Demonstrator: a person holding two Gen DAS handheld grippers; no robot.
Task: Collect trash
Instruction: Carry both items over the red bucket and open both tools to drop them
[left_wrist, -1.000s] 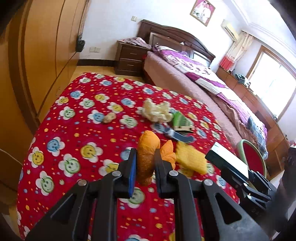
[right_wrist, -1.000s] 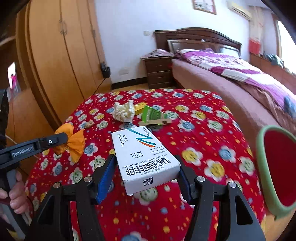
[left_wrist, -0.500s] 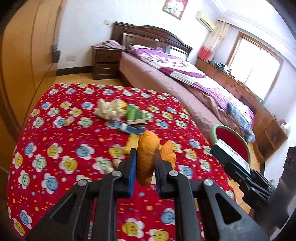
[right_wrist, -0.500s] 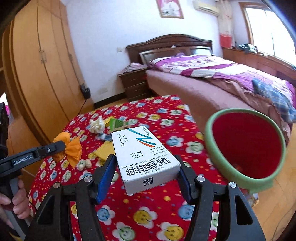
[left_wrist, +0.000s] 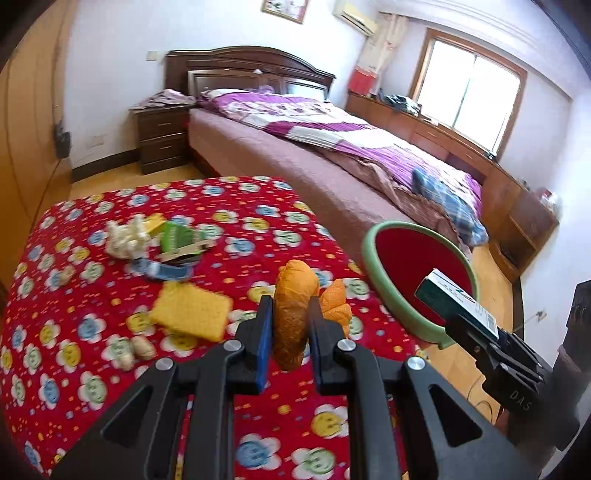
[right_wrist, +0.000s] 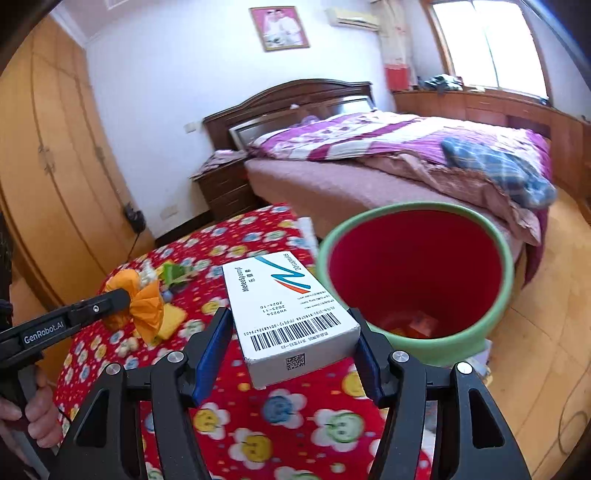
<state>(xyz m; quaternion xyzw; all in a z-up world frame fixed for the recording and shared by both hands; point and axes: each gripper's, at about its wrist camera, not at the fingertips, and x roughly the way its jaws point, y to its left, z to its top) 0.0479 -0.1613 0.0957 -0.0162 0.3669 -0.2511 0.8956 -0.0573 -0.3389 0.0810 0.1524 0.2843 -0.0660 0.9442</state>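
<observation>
While both of my grippers hang over the near edge of the table (left_wrist: 92, 369), each carries one piece of trash. My left gripper (left_wrist: 289, 325) is clamped tight on an orange wrapper (left_wrist: 295, 317), which stands up between the pads with a crumpled end fanning out to the right. My right gripper (right_wrist: 291, 354) has its jaws about half apart and pressed on the two long sides of a white box (right_wrist: 291, 314), barcode end towards the camera; the box is held level, clear of the cloth. The bin (right_wrist: 476, 343), green outside and red inside, stands on the floor just beside the table's right edge, between table and bed (right_wrist: 388, 166); some scraps lie at its bottom. The box sits just left of the bin's rim, not over the opening. Left on the red cloth: a yellow cracker (left_wrist: 190, 315), a green packet (left_wrist: 177, 238), a white wad (left_wrist: 127, 236) and peanuts (left_wrist: 142, 349)
</observation>
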